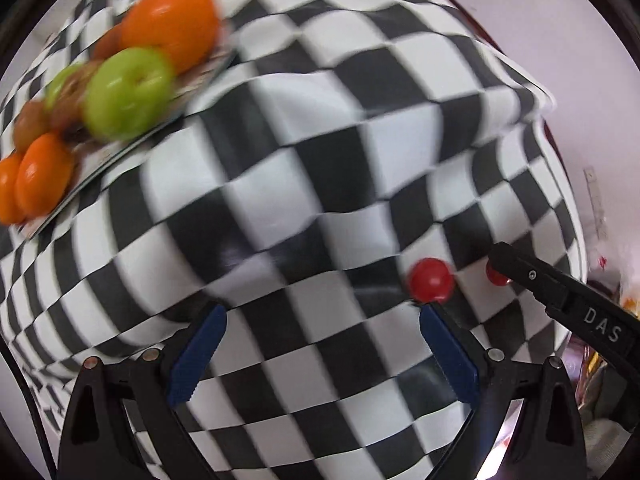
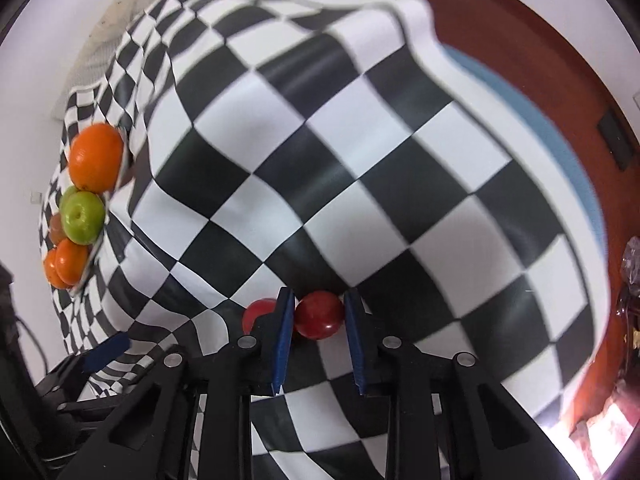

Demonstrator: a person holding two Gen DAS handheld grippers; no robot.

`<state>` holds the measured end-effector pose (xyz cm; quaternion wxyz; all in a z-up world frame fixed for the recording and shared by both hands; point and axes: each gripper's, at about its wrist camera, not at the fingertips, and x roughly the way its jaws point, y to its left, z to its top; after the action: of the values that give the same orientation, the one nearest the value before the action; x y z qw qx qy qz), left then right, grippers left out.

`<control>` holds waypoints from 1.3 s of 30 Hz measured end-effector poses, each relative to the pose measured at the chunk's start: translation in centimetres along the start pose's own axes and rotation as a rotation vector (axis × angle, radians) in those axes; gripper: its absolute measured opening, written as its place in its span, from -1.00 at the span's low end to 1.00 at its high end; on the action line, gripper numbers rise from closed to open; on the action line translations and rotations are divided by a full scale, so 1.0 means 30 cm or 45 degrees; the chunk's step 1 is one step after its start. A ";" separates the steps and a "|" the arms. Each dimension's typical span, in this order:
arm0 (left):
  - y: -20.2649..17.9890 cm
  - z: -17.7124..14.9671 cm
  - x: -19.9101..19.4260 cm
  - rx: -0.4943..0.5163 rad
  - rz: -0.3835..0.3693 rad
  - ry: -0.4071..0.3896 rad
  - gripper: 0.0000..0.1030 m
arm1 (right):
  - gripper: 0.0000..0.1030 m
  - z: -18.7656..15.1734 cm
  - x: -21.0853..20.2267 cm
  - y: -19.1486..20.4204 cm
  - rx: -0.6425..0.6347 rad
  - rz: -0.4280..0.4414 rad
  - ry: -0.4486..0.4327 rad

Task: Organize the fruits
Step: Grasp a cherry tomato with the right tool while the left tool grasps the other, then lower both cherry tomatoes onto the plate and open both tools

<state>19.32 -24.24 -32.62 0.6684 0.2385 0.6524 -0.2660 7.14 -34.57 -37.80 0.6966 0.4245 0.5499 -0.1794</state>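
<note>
While the right gripper (image 2: 319, 314) brackets a red apple (image 2: 320, 315) on the checkered cloth (image 2: 360, 140) — contact unclear — the left gripper (image 1: 322, 314) gapes empty just beside another red fruit (image 1: 430, 280); the fruit tray (image 1: 132, 138) lies well apart

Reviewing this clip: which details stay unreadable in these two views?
- Left wrist: second red fruit half hidden behind right gripper.
- Left wrist: tray fruits motion-blurred.
- Right wrist: brownish fruit behind green apple, unidentifiable.
- Right wrist: fingers' contact with red fruit unclear.
</note>
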 end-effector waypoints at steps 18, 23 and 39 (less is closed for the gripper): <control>-0.203 0.068 0.105 0.136 -0.080 0.043 -0.25 | -0.47 0.036 -0.073 -0.146 0.048 -0.037 -0.041; -0.246 0.022 0.158 0.143 -0.090 0.035 -0.45 | -0.46 0.021 -0.079 -0.158 0.040 -0.046 -0.044; 0.016 -0.058 -0.031 0.041 -0.145 -0.073 -0.46 | -0.47 0.041 -0.149 -0.047 -0.008 0.014 -0.079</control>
<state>18.34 -22.68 -31.76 0.6666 0.2041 0.6411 -0.3209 5.41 -37.33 -34.19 0.7156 0.4195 0.5263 -0.1868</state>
